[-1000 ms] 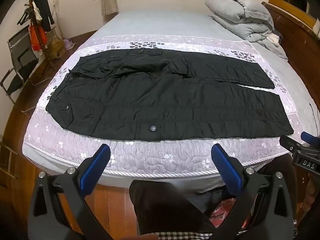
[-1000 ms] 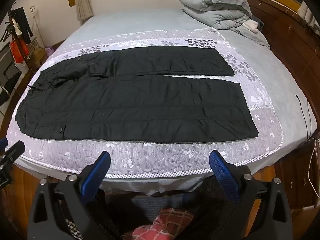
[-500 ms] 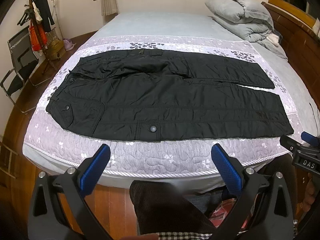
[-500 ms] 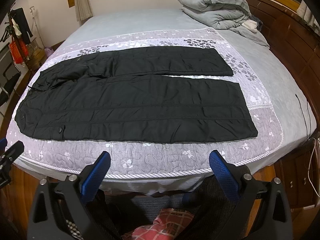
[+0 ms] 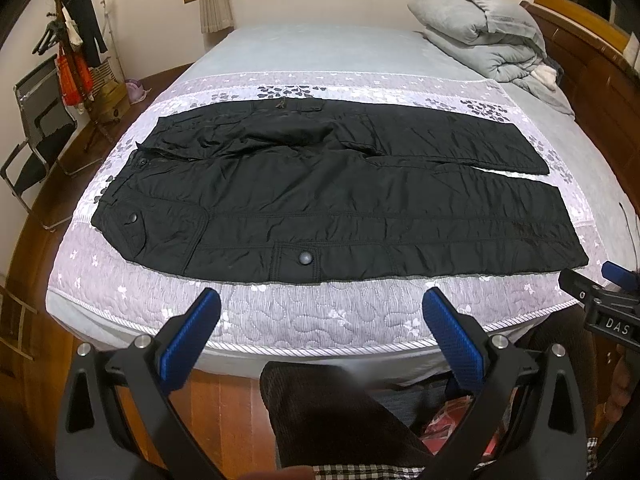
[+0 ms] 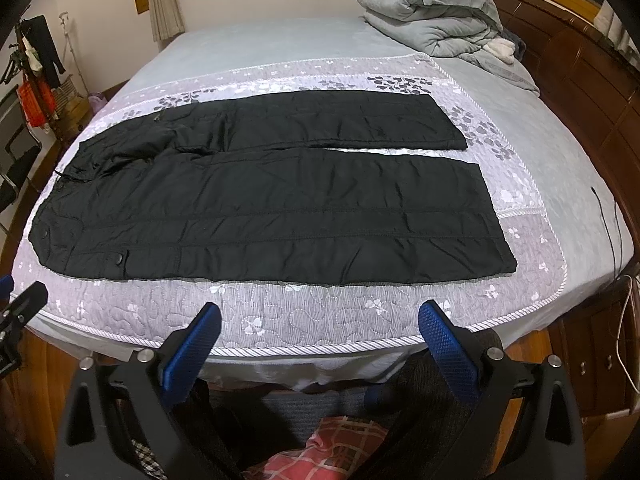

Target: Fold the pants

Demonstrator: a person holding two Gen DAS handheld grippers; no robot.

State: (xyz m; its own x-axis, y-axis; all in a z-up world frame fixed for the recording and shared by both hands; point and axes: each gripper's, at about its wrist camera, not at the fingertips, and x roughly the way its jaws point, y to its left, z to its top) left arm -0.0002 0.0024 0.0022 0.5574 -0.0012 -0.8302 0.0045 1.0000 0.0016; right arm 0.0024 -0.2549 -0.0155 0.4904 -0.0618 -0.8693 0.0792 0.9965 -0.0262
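We see black pants (image 5: pixel 340 200) laid flat and unfolded across the quilted lilac bedspread (image 5: pixel 304 312), filling the middle of both frames, waistband at frame left, leg hems at frame right. The two legs lie side by side with a narrow gap between them toward the hems. Left gripper (image 5: pixel 320 316) sits low in its frame, short of the bed edge, jaws wide open, holding nothing. Right gripper (image 6: pixel 318 328) likewise: bottom centre, jaws spread wide, empty, clear of the pants. Grey duvet (image 5: pixel 480 36) bundled at upper right of the bed. Coat rack (image 5: pixel 68 52) with hanging clothes stands at upper left.
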